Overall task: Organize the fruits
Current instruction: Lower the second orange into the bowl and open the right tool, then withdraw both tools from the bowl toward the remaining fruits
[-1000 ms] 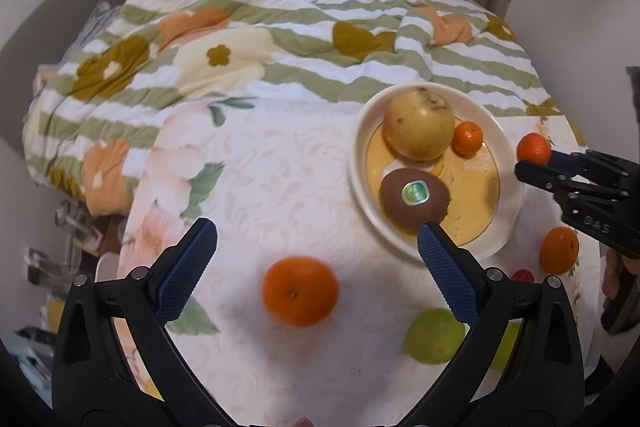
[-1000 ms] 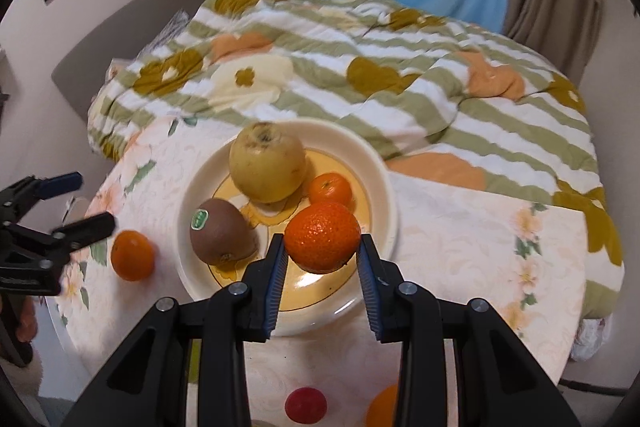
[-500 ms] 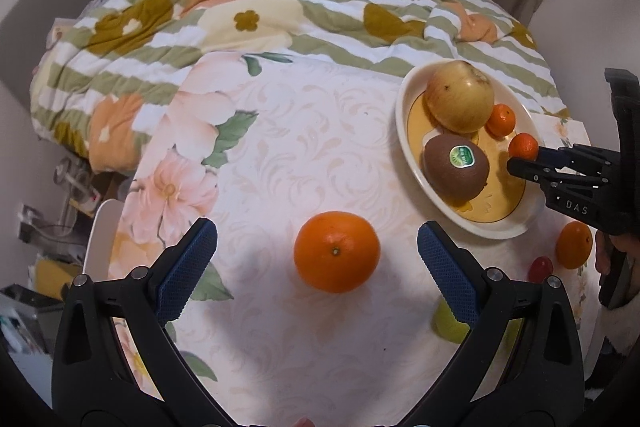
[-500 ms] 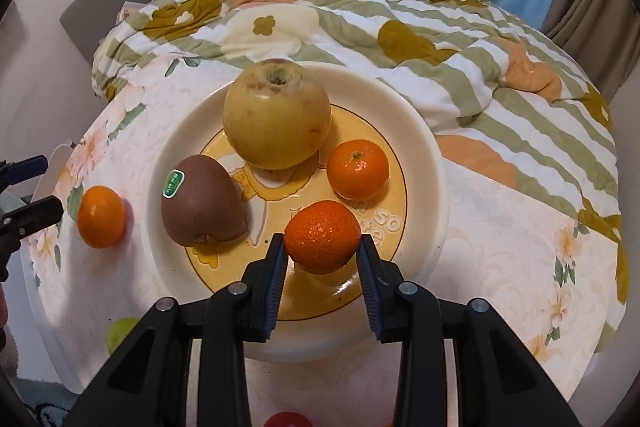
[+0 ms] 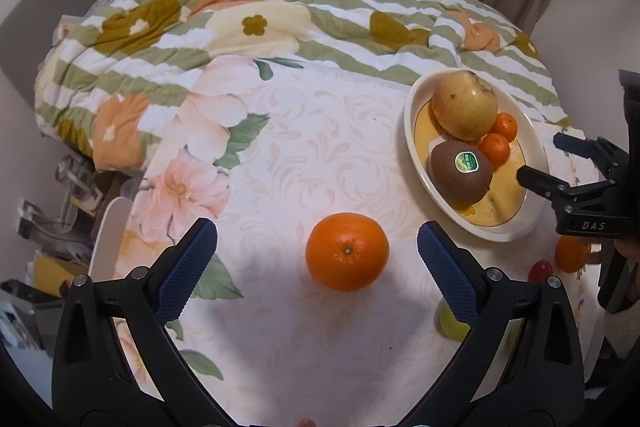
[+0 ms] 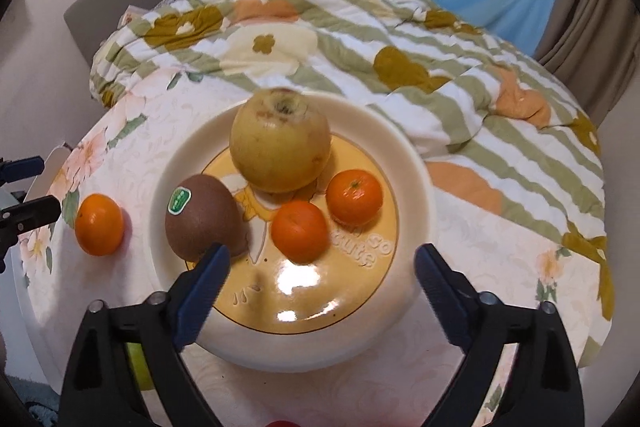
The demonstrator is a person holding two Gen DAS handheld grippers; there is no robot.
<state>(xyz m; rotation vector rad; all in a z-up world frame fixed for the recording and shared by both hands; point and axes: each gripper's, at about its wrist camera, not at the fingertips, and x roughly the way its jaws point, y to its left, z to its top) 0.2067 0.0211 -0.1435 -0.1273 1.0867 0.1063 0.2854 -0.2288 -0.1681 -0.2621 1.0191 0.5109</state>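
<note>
1. The right gripper (image 6: pixel 320 263) hung over the near part of the plate (image 6: pixel 416 187); its jaws had just been opening and stood wide with nothing between them, which read as a release.
2. The small mandarin (image 6: pixel 300 231) lay just ahead of that gap on the plate floor, touching a second mandarin (image 6: pixel 354 197), so it sat low where it could not roll off.
3. Further ahead rested the kiwi (image 6: pixel 202 217) and the pale apple (image 6: pixel 280 145), crowding the far side.
4. The left gripper (image 5: pixel 318 251) was spread wide, straddling the large orange (image 5: pixel 347 251) on the tablecloth (image 5: pixel 320 131) without touching it, probably lining up the next pick.
5. More fruit waited on the cloth near its right finger.
</note>
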